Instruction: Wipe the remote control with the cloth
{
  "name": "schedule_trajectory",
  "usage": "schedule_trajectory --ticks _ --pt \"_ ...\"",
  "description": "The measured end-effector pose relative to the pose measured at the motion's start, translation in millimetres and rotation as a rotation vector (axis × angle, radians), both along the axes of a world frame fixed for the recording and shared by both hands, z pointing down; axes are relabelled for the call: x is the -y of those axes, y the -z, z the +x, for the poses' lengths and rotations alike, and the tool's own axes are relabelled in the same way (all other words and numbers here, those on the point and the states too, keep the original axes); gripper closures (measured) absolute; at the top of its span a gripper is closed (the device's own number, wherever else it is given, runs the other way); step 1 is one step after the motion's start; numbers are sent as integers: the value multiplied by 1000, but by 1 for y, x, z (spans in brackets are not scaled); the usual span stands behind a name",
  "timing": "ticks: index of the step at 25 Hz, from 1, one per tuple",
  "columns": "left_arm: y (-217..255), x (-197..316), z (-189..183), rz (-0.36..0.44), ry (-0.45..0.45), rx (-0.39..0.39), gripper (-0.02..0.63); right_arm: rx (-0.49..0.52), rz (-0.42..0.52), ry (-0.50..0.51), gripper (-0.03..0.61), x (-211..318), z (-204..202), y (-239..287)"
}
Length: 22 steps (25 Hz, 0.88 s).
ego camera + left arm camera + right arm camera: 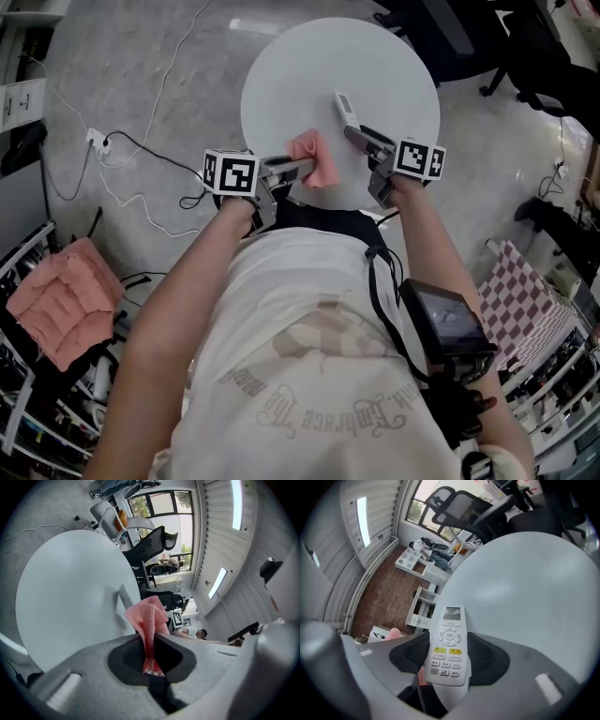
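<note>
While my right gripper (449,657) clamps the white remote control (448,645) by its button end, my left gripper (151,654) is shut on a fold of the pink cloth (149,615).

I see the remote control over the near half of the round white table (281,80), its screen end pointing toward the far rim, with the cloth near its left and apart from it. Both grippers hang just inside the near rim, and the white top lies open from there to the far edge. On the remote control I make out 1 small grey display, 2 yellow buttons and rows of pale ones, their print too small to read. Grey floor (112,66) surrounds the table, with white cables (141,150) trailing at left, black office chairs (525,56) past the far rim and a pink cushion (61,302) lower left.
</note>
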<state>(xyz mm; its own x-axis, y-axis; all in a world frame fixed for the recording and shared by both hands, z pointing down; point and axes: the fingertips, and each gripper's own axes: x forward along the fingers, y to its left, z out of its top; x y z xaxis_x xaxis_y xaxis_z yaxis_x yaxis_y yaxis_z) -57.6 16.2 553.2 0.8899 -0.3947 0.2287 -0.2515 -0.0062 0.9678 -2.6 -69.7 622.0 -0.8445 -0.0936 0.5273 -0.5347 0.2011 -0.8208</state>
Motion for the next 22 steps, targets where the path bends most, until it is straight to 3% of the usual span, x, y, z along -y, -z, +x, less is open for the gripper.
schedule_trajectory --ticks 16,22 --pt "3 -4 -17 25 35 22 594 -598 352 506 316 -9 16 -43" --pt "-1 -7 -26 31 36 69 594 -708 457 622 314 -7 15 -48"
